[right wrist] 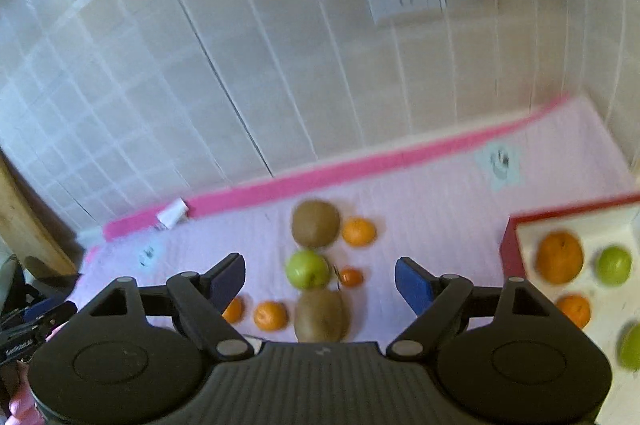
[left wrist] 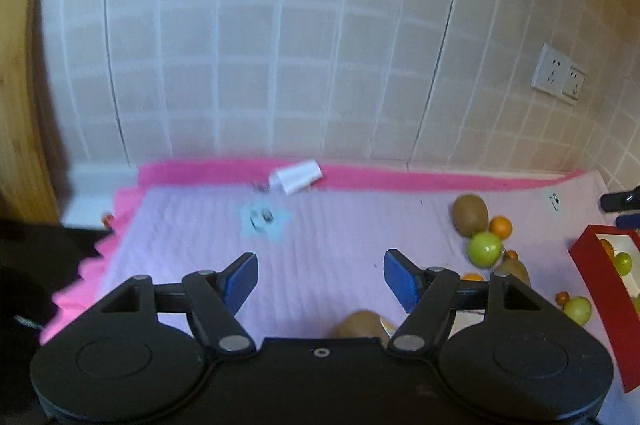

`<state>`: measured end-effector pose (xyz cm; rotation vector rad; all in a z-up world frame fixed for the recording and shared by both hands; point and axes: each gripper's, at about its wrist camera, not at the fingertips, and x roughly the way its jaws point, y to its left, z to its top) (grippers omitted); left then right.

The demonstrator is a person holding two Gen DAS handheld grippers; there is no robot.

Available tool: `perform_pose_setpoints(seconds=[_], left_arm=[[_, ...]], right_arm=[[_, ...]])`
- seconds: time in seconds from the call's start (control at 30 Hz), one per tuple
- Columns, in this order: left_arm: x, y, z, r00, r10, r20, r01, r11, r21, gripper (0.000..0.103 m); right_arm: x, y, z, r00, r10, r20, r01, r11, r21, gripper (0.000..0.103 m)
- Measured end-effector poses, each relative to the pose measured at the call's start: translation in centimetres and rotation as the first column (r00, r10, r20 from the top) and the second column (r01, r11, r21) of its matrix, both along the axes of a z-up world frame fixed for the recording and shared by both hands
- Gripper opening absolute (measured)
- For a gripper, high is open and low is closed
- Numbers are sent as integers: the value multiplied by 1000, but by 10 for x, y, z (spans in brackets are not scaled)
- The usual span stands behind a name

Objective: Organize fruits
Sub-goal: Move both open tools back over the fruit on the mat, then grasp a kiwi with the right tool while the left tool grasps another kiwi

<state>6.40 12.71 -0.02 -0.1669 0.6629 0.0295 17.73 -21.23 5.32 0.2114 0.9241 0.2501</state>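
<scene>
Loose fruit on the lilac mat [right wrist: 420, 209]: from the right wrist view, a green apple [right wrist: 307, 269] lies between the wide, empty jaws of the right gripper [right wrist: 320, 281], with kiwis at 12 [right wrist: 316, 223] and 6 o'clock [right wrist: 322, 315] of it, touching or nearly so, and small oranges [right wrist: 359, 231] around. At 3 o'clock the red-walled box [right wrist: 507, 253] holds oranges [right wrist: 559, 257] and green apples [right wrist: 613, 265]. The left gripper [left wrist: 320, 279], jaws likewise wide and empty, hangs over bare mat, the fruit cluster at its 2 o'clock; a folded white paper [left wrist: 297, 177] lies at the pink border [left wrist: 400, 179].

Red box [left wrist: 600, 289] cut by frame edge, kiwi [left wrist: 362, 323] half hidden behind left tool [left wrist: 320, 279]
</scene>
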Motion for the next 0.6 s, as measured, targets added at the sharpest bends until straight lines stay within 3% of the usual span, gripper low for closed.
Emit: perform_pose_setpoints(seconds=[0.27, 0.37, 0.47, 0.6], left_arm=[[25, -7, -44, 994, -34, -109, 20, 993, -120, 82], [34, -8, -60, 988, 3, -153, -25, 990, -141, 82], [41, -4, -71, 984, -17, -179, -23, 976, -217, 82], [48, -9, -80, 978, -17, -210, -24, 981, -191, 82]], right_arm=[[22, 23, -64, 989, 13, -145, -17, 1000, -24, 80], [30, 33, -84, 980, 30, -195, -36, 999, -29, 77], [35, 40, -99, 972, 51, -229, -62, 997, -39, 74], [40, 44, -109, 964, 78, -253, -89, 995, -36, 71]])
